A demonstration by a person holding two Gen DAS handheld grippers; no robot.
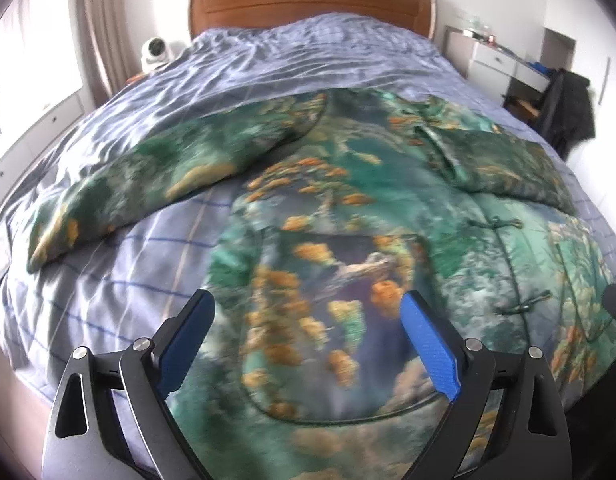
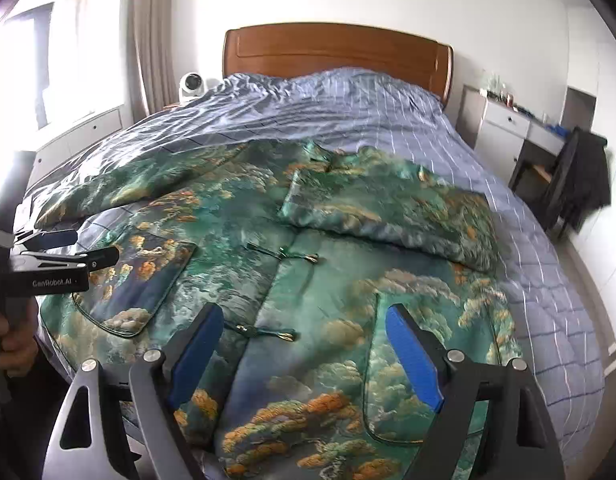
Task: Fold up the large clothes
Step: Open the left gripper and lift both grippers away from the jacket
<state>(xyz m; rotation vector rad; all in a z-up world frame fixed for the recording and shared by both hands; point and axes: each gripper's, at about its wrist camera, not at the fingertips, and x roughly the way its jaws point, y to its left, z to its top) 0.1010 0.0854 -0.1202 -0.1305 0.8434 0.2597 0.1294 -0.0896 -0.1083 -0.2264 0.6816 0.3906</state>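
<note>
A large green jacket [image 1: 339,208] with orange and teal cloud print lies front-up on the bed, also in the right wrist view [image 2: 319,280]. Its right sleeve [image 2: 391,216] is folded across the chest; its left sleeve [image 1: 140,176] stretches out to the left. Knot buttons [image 2: 282,256] run down the middle. My left gripper [image 1: 308,304] is open and empty above the jacket's lower left pocket, and also shows in the right wrist view [image 2: 96,246]. My right gripper [image 2: 306,316] is open and empty above the hem.
The bed has a blue checked sheet [image 2: 387,104] and a wooden headboard [image 2: 335,52]. A white fan [image 2: 192,86] stands at the left of the headboard. White drawers [image 2: 503,128] and a chair with dark clothes [image 2: 579,184] stand at the right.
</note>
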